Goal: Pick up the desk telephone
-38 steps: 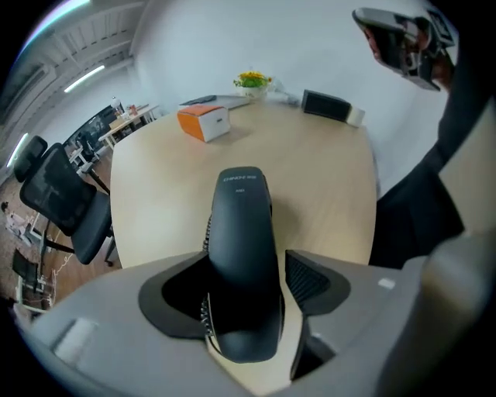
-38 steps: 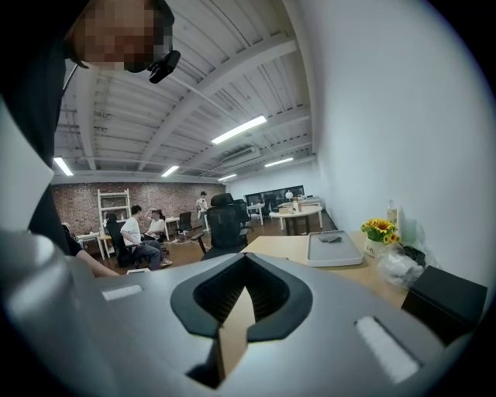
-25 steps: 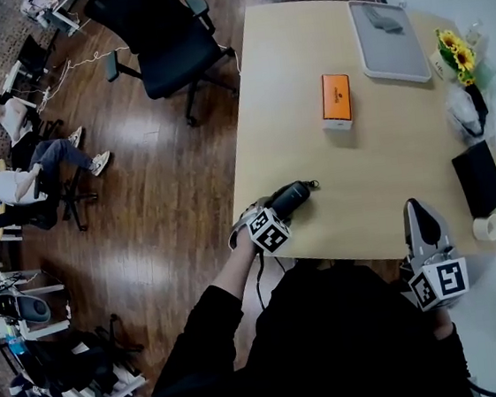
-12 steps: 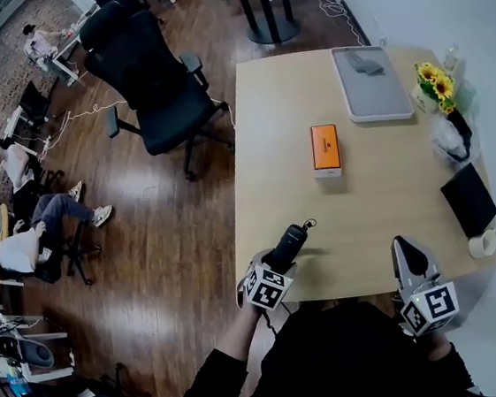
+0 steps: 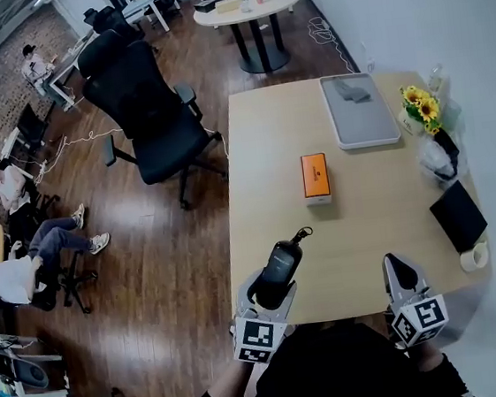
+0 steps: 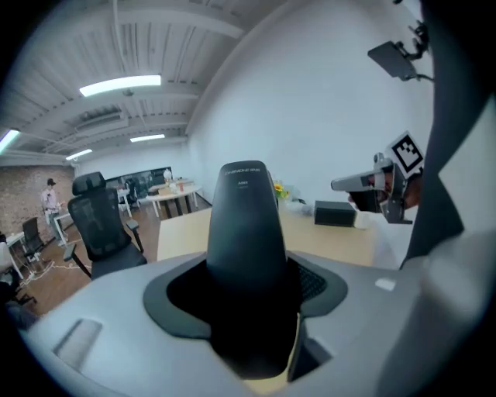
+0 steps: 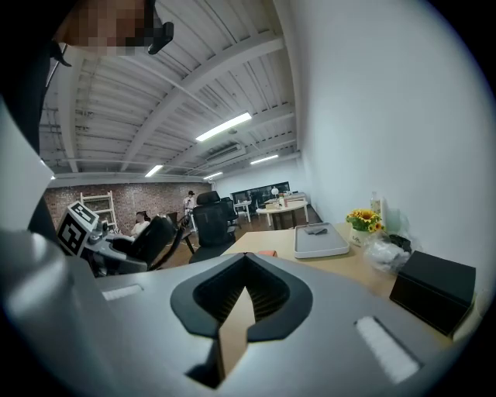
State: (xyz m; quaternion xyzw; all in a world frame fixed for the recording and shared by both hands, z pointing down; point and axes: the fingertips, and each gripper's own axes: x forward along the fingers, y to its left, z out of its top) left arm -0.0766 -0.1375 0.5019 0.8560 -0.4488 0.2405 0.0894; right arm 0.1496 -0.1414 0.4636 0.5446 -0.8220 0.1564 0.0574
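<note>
The black telephone handset is off the wooden desk, near its front left corner, and my left gripper is shut on its lower end. A small cord loop sticks out of its far end. In the left gripper view the handset stands up between the jaws of the left gripper and fills the gap. My right gripper hovers at the desk's front right edge, shut with nothing in it; in the right gripper view its jaws meet in a thin line.
On the desk are an orange box, a grey tray, sunflowers, a plastic bag, a black box and a tape roll. A black office chair stands left of the desk. People sit at the far left.
My left gripper has risen with the handset in it, and now points more level. The right gripper has kept its place. The head view has shifted to show more of the room.
</note>
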